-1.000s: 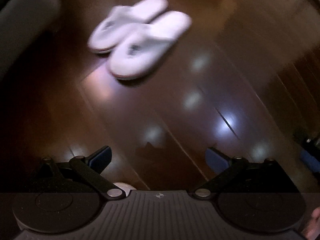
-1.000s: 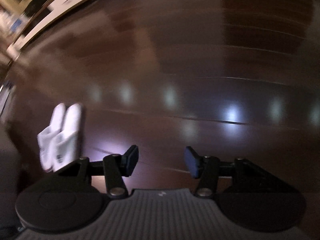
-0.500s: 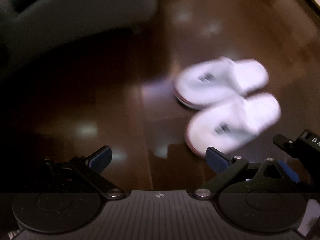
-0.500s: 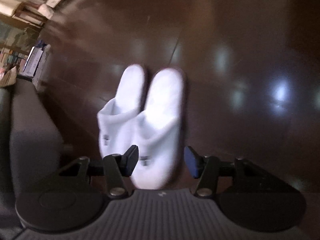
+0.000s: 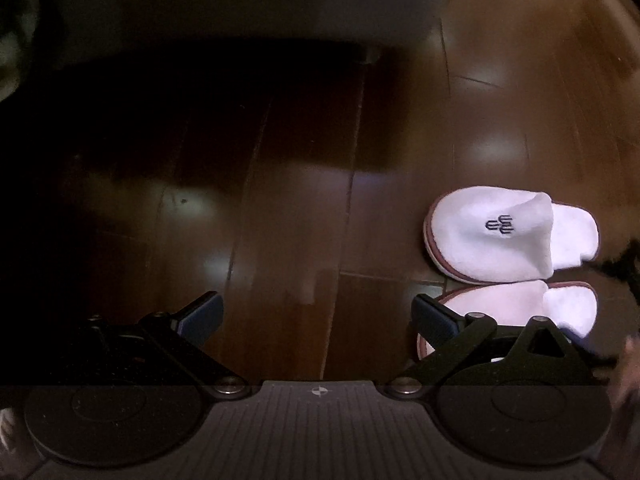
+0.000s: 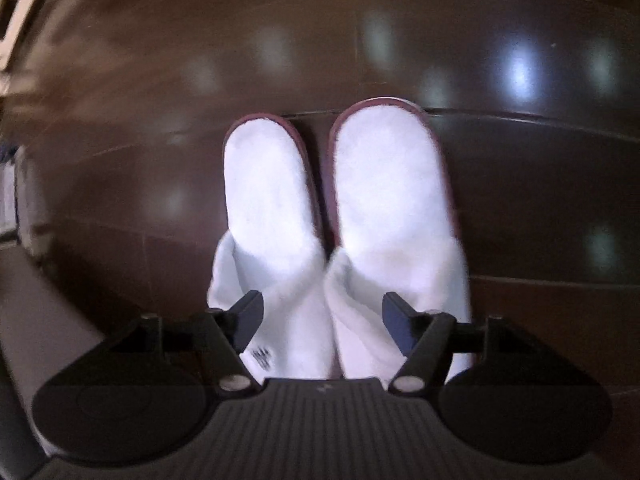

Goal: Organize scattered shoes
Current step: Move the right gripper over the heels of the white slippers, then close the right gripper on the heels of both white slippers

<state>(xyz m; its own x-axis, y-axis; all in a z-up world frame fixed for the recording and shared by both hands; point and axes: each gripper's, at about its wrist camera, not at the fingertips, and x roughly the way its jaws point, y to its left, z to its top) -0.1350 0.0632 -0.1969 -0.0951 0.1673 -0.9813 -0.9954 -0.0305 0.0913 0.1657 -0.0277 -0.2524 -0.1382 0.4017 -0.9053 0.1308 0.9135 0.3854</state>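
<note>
Two white slippers lie side by side on a dark, glossy wooden floor (image 6: 540, 184), close enough at the toe ends that their uppers appear to touch, a narrow dark gap showing between their heels; the right tool (image 6: 322, 312) hangs over their toe ends with its jaws apart and nothing gripped, one finger over each slipper; the left tool (image 5: 316, 316) is also spread wide and empty, over bare boards, with the pair off to its right.

Step in hand, by the look of it: the approach to a grasp, the right tool lined up on the pair and not yet closed; the next move likely calls for lowering that tool and closing on the uppers, perhaps pinching the two inner edges together so both lift at once, though one slipper may slip free if the grip is shallow.

Left slipper (image 6: 268, 208) and right slipper (image 6: 390, 196) are soft white terry, open at the heel, edged with a dark red sole rim; a small dark embroidered logo (image 5: 500, 225) sits on each upper; the cloth looks limp and light, easy to crush; a grey upholstered edge (image 6: 28, 320) shows at near left.
</note>
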